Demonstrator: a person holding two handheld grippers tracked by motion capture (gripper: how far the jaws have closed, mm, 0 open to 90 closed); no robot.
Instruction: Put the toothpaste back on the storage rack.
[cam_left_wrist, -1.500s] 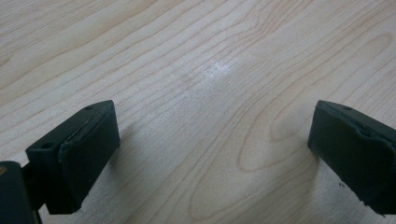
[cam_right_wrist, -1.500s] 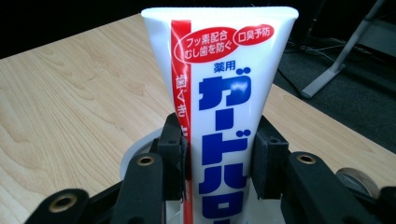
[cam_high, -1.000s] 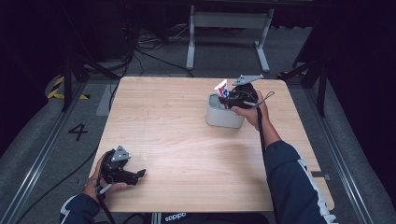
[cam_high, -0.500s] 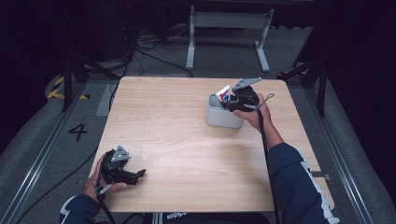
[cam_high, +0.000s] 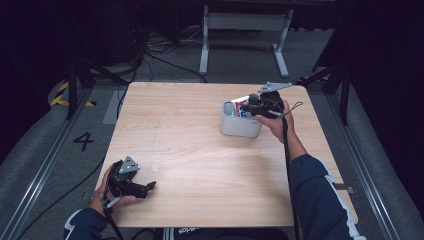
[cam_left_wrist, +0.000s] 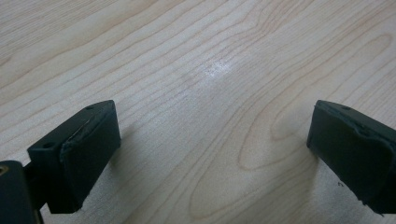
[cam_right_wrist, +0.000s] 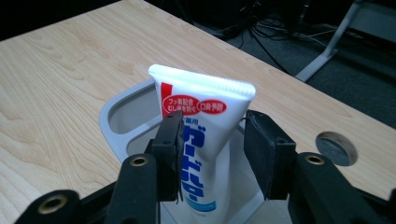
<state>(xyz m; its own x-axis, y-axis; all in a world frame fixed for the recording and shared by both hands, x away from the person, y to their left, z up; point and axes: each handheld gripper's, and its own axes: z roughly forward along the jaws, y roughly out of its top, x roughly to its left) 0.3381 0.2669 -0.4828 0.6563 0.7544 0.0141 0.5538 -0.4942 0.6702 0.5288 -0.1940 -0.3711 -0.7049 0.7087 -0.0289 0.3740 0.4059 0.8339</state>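
1. The right gripper has its two black jaws either side of a white toothpaste tube. The left pad lies against the tube's face; the right pad stands just beside its edge with a sliver of gap, so I cannot tell whether the tube is truly clamped. The jaws have just been closing a little with the tube between them.
2. The tube stands upright, crimped end on top, with red labels and blue lettering. Its lower end sits down inside a grey holder.
3. The holder has rounded corners and more than one compartment. The one to the left of the tube looks hollow.
4. From above, the holder sits on the far right part of the wooden table, and the right gripper hangs over its far right corner.
5. The left gripper rests low at the near left corner, well apart from the holder. Its jaws stand wide apart over bare wood.
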